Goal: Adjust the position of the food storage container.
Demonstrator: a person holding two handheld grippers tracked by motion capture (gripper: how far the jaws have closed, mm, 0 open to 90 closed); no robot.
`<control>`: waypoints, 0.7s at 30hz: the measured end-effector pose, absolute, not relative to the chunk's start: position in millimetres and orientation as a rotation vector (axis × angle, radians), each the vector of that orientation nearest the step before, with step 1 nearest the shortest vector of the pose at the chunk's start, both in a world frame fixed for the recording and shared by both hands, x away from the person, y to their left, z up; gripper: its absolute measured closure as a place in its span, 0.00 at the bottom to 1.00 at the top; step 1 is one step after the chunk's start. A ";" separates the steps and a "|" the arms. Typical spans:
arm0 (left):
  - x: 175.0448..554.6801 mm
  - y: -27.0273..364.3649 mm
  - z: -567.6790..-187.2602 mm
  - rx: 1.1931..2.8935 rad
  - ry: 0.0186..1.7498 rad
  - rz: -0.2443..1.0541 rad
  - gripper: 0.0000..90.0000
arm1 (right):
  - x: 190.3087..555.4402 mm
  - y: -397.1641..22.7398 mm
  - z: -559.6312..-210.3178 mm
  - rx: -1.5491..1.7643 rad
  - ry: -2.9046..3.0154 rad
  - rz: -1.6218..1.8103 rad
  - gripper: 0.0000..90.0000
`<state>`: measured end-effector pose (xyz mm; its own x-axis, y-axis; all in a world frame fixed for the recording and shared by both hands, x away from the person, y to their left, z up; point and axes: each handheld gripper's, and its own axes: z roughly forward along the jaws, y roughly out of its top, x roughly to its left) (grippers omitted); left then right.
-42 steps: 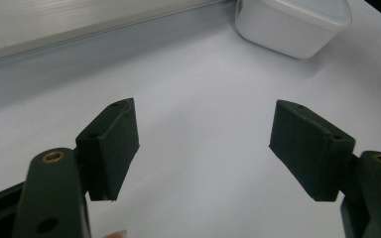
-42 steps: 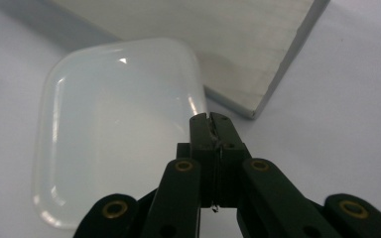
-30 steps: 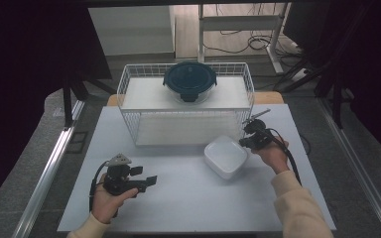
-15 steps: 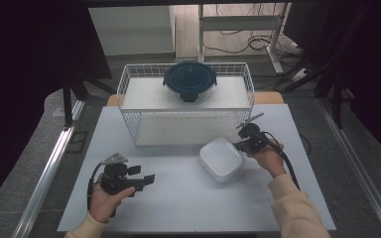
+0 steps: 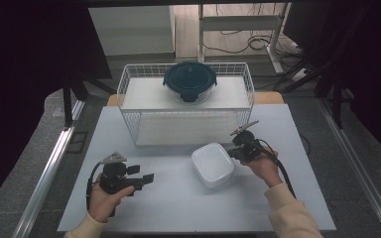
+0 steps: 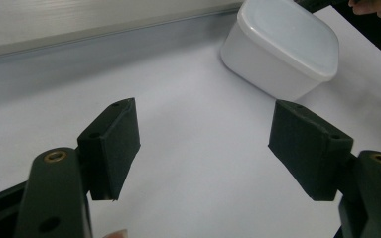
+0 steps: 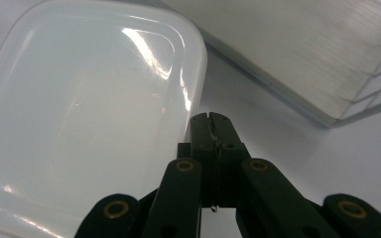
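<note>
The white lidded container [image 5: 213, 164] looks light, smooth and slippery; its lid rim just beside the closed, empty right tool [image 5: 237, 149] suits gripping. Left tool [image 5: 148, 177] gapes empty.

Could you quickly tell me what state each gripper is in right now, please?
Left gripper: open, nothing between its jaws.
Right gripper: shut, empty, at the edge of the white container.

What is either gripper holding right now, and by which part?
Nothing. The right gripper is shut and empty beside the white container; the left gripper is open over bare table.
</note>
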<state>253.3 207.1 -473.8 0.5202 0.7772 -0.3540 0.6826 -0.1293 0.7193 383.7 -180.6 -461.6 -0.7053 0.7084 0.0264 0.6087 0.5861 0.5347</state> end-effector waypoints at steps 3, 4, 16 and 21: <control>253.2 207.0 -473.2 1.856 1.208 0.135 0.31 | 378.5 -175.9 -462.7 1.082 2.637 0.765 0.99; 253.2 207.0 -473.1 1.856 1.208 0.136 0.31 | 376.3 -174.3 -462.6 1.083 2.643 0.768 0.99; 253.3 205.8 -472.8 1.858 1.211 0.139 0.31 | 347.9 -155.4 -468.7 1.049 2.693 0.793 0.99; 254.1 205.4 -474.4 1.860 1.219 0.138 0.31 | 336.9 -147.6 -473.0 1.027 2.712 0.828 0.99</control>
<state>254.1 205.4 -474.4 0.5115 0.7849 -0.3497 0.6869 -0.1290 0.7152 336.9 -147.6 -473.0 -0.7610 0.6445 0.0739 0.5759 0.6188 0.5342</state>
